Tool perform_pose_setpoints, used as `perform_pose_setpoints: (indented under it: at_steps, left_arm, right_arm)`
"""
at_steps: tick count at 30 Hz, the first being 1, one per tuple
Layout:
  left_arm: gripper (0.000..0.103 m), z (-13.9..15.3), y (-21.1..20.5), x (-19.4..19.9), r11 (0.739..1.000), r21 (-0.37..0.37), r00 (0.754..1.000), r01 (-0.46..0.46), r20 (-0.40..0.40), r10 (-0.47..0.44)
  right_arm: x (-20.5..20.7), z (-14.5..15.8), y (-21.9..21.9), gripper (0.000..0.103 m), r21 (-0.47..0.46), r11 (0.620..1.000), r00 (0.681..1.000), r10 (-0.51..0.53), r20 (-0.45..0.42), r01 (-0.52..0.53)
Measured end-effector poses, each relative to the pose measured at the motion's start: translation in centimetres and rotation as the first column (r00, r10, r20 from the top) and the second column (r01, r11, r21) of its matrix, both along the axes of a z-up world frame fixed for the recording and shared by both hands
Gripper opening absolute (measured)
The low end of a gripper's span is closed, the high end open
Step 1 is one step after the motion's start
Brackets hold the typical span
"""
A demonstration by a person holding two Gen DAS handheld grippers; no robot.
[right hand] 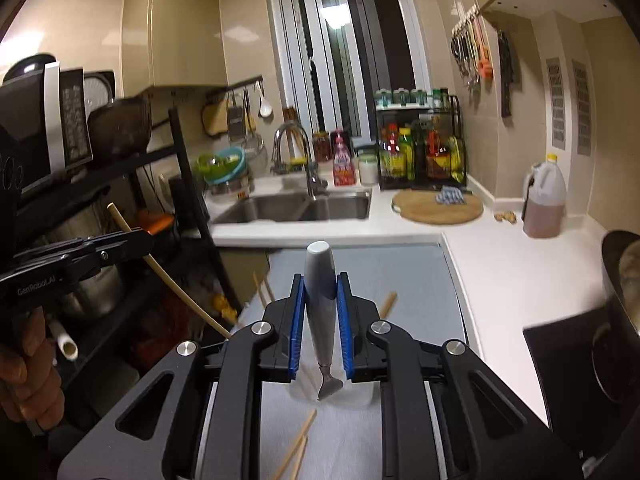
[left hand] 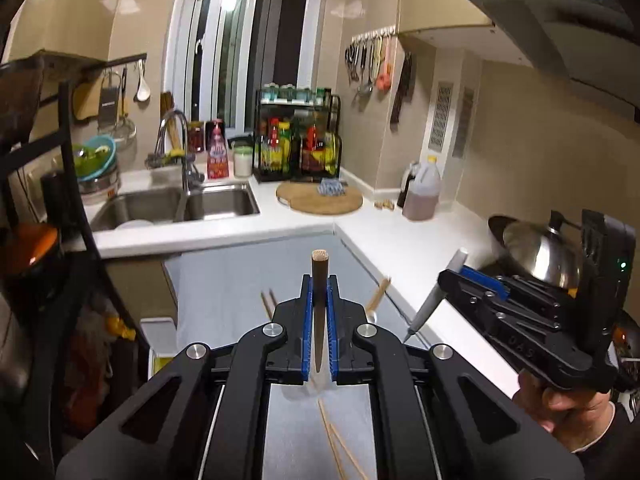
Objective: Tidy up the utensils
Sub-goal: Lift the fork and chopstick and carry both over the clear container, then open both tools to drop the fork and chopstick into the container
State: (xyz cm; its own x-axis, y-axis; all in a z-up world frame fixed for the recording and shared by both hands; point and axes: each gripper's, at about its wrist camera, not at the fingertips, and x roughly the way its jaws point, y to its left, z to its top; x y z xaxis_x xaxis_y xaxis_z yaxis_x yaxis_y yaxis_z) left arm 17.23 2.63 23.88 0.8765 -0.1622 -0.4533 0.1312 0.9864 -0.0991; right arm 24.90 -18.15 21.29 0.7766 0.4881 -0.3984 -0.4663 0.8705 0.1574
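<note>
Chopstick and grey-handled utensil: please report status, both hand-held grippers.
Left hand-held gripper shut on one chopstick. Right hand-held gripper shut on grey-handled utensil. Loose chopsticks lie on grey mat below. Nothing blocking.

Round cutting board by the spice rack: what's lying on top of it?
A small blue-and-white bundle, perhaps a cloth, sits on the cutting board near its back edge. What lies beneath the bundle is hidden.

We see a round wooden cutting board (left hand: pixel 320 199) on our white countertop (left hand: pixel 404 240), beside a stainless steel double sink (left hand: pixel 176 205) and a black condiment rack (right hand: pixel 420 148).
</note>
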Motion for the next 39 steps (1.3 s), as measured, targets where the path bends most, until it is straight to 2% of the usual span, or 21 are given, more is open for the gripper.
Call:
perform_pose_setpoints:
  at_steps: [3,8,14,20,22,23,24,25,26,33,36,39]
  left_arm:
    - [0.006,0.3,-0.3,2.3,1.0,0.002,1.0,-0.009,0.003,0.009]
    - [0.006,-2.9,-1.0,6.5,0.999,0.033,0.997,-0.007,-0.079,0.01]
    - [0.006,-7.4,-1.9,9.1,0.998,0.057,0.984,0.032,-0.177,-0.021]
    - [0.007,-10.5,-2.3,10.2,0.996,0.072,0.97,0.042,-0.243,-0.024]
    - [0.008,-10.9,-2.2,10.3,0.996,0.078,0.964,0.042,-0.264,-0.02]
    - [0.014,-10.9,-2.1,10.1,0.996,0.081,0.964,0.036,-0.266,-0.013]
    - [0.021,-10.7,-1.9,9.9,0.997,0.078,0.965,0.03,-0.261,-0.009]
    - [0.032,-10.3,-1.8,9.7,0.997,0.07,0.968,0.028,-0.252,-0.009]
    - [0.034,-9.6,-1.5,9.0,0.998,0.058,0.973,0.027,-0.229,-0.013]
    - [0.034,-6.3,-1.1,4.3,0.997,0.07,0.994,-0.017,-0.105,0.025]
    - [0.034,-6.1,-1.2,1.5,0.994,0.095,0.996,-0.059,-0.06,0.064]
    - [0.034,-6.5,-1.5,-1.2,0.988,0.121,0.995,-0.094,-0.026,0.098]
  right_arm:
    - [2.4,0.3,1.1,0.016,0.017,1.0,1.0,-0.001,0.011,0.001]
    - [6.0,-2.7,2.8,0.016,-0.015,1.0,1.0,-0.002,-0.012,0.002]
    - [8.8,-7.4,4.1,0.016,-0.043,0.998,0.99,0.048,-0.13,-0.054]
    - [9.5,-10.3,4.9,0.016,-0.067,0.994,0.979,0.07,-0.192,-0.084]
    - [9.5,-10.7,4.9,0.019,-0.065,0.994,0.976,0.07,-0.207,-0.085]
    - [9.3,-10.6,4.9,0.026,-0.069,0.994,0.976,0.067,-0.207,-0.083]
    - [9.2,-10.4,4.8,0.031,-0.075,0.994,0.977,0.058,-0.203,-0.075]
    - [8.9,-10.1,4.6,0.038,-0.077,0.995,0.979,0.052,-0.195,-0.068]
    - [8.5,-9.7,4.4,0.039,-0.076,0.995,0.982,0.045,-0.184,-0.06]
    - [3.7,-5.9,1.7,0.042,-0.072,0.997,0.997,-0.02,-0.075,0.015]
    - [0.4,-4.9,0.6,0.042,-0.063,0.997,0.999,-0.045,-0.021,0.043]
    - [-3.1,-5.1,-0.5,0.042,-0.039,0.997,0.998,-0.061,0.001,0.061]
